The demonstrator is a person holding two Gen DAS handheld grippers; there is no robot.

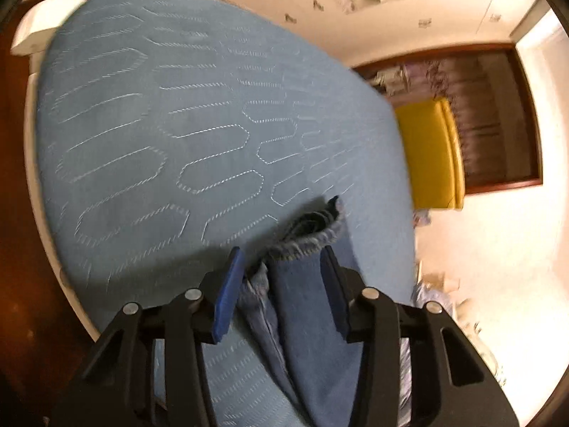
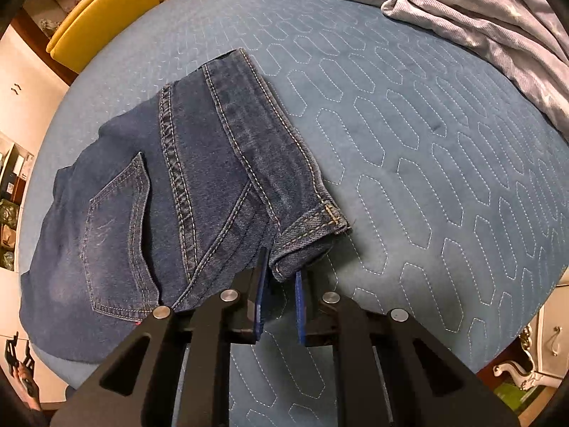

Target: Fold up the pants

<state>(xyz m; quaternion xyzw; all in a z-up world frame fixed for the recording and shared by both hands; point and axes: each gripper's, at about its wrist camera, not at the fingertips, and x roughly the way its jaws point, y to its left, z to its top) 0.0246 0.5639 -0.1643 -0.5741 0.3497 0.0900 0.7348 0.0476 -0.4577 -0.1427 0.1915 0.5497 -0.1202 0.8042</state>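
Dark blue jeans (image 2: pixel 199 178) lie on the blue quilted bed (image 2: pixel 426 178), back pocket (image 2: pixel 117 235) facing up and the waistband toward me. My right gripper (image 2: pixel 282 267) points steeply down and is shut on the waistband corner (image 2: pixel 313 227) at the bed's near side. In the left wrist view a jeans leg (image 1: pixel 306 302) runs up between the fingers of my left gripper (image 1: pixel 282 249). Its frayed hem (image 1: pixel 313 238) curls just past the tips, raised off the bedspread (image 1: pixel 160 124). Both blue pads (image 1: pixel 227 295) touch the bunched denim, with the jaws partly apart around it.
A crumpled grey starred blanket (image 2: pixel 480 17) covers the bed's far right corner. A yellow chair (image 2: pixel 103 10) (image 1: pixel 426 149) stands beside the bed. White cabinets (image 1: pixel 284 0) line the wall and a white ornate nightstand (image 2: pixel 547 338) sits at the bed's edge.
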